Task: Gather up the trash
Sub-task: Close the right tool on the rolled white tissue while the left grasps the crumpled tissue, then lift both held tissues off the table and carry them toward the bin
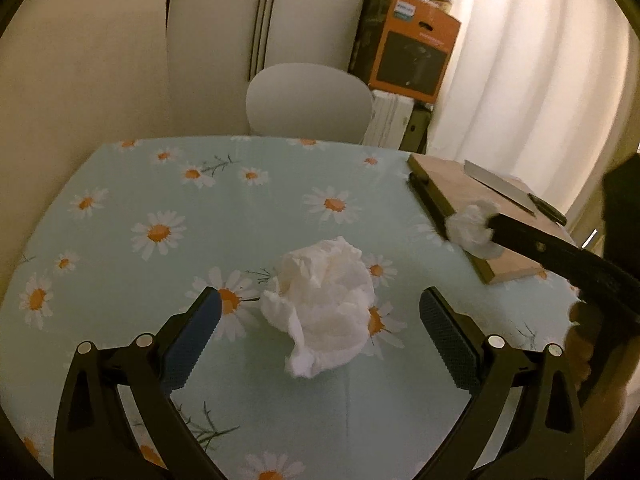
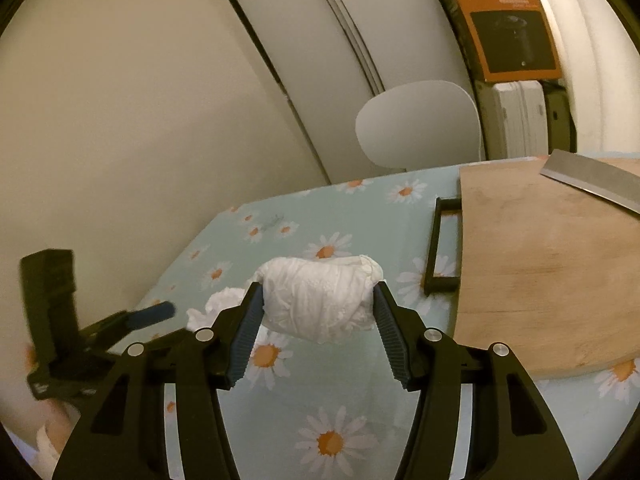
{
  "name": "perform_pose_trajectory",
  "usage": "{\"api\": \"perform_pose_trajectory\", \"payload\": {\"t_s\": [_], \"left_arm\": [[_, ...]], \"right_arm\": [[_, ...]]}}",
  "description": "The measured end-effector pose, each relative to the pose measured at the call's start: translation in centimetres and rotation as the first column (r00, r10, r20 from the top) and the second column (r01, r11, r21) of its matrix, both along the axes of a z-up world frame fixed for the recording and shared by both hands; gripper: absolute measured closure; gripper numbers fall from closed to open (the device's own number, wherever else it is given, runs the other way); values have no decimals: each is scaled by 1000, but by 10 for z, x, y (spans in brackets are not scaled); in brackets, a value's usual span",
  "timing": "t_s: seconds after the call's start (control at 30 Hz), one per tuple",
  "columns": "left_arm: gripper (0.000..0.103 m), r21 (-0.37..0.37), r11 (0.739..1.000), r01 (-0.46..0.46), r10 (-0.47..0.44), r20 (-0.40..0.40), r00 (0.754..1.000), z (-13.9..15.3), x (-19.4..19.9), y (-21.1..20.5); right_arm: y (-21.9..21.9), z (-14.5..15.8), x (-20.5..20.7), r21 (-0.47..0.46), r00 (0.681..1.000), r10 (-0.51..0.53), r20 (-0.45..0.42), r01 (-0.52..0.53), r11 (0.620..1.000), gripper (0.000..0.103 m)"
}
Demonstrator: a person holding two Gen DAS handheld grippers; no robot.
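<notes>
A crumpled white tissue (image 1: 324,304) lies on the daisy-print tablecloth (image 1: 140,200). My left gripper (image 1: 320,312) is open, its fingers on either side of this tissue and apart from it. My right gripper (image 2: 318,300) is shut on a second crumpled white tissue (image 2: 320,296) and holds it above the cloth. In the left wrist view the right gripper (image 1: 490,224) shows at the right with its tissue (image 1: 472,232) over the near edge of the board. In the right wrist view the left gripper (image 2: 160,316) and the first tissue (image 2: 218,304) show at the left.
A wooden cutting board (image 2: 540,260) with a black handle (image 2: 436,248) lies at the table's right, a cleaver (image 2: 592,178) on it. A white chair (image 1: 308,100) stands behind the table. An orange box (image 1: 412,52) and curtains are at the back right. A wall runs along the left.
</notes>
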State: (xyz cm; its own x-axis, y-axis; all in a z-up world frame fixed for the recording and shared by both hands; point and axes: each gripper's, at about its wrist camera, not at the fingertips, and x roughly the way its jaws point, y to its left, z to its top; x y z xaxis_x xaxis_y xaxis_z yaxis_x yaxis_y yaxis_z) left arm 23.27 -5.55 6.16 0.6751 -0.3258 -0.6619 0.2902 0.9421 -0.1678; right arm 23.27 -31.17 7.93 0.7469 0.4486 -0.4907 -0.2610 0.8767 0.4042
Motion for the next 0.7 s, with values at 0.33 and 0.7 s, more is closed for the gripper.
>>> {"api": "perform_pose_trajectory", "payload": {"t_s": [0.33,0.7], "left_arm": [[13,107,994,33,-25,-76,997,-27,24,-18],[57,154,984,89,-91,6,996,-22,18,-24]], "right_arm": [[-8,0,3,-11,999,-33,-13,33,999,51],[0,-2,6,-71,1000,-20,-12,19,997,51]]}}
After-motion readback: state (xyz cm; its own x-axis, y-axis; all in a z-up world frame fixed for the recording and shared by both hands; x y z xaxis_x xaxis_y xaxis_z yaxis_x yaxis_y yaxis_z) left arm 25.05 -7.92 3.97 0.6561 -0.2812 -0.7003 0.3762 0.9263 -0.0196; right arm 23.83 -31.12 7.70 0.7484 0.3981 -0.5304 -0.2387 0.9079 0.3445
